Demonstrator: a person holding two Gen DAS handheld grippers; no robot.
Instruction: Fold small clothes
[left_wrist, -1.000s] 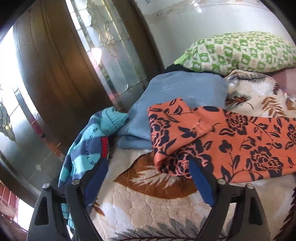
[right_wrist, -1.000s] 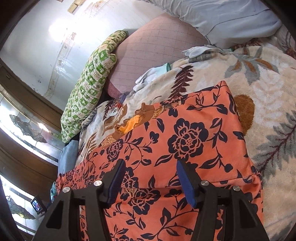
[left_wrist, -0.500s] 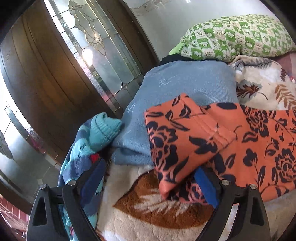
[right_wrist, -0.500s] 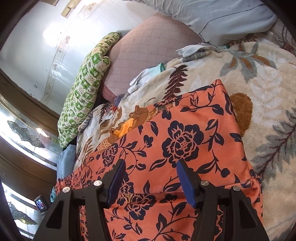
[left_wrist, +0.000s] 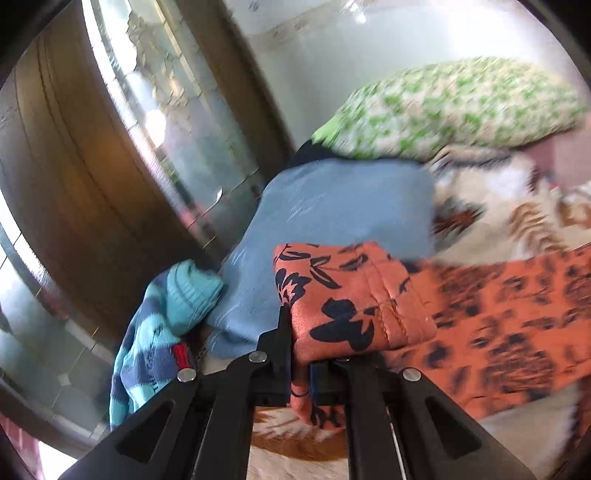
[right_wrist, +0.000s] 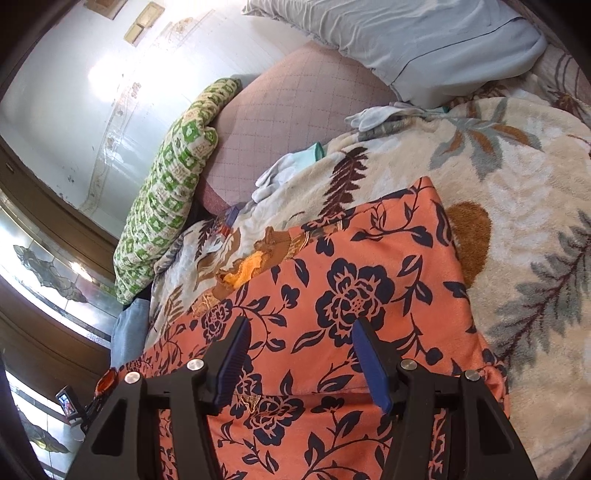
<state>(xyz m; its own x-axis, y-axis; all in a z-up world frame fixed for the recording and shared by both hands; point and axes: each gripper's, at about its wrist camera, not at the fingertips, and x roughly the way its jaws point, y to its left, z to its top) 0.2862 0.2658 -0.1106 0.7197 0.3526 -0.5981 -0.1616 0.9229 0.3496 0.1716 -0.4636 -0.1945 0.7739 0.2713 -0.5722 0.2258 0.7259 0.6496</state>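
Observation:
An orange garment with a dark flower print lies spread on a leaf-patterned blanket. My left gripper is shut on the garment's left corner, and the cloth bunches between its black fingers and lifts off the blanket. Over the middle of the same garment, my right gripper stands open, its blue pads apart with the cloth flat beneath them and nothing pinched.
A folded light-blue garment and a teal striped knit lie left of the orange one. A green patterned pillow, a pink quilted cushion, a grey pillow and white gloves sit behind. A wooden and glass panel stands left.
My left gripper moved forward to the orange garment's corner and shut on it, lifting the corner. The right gripper stayed open over the garment.

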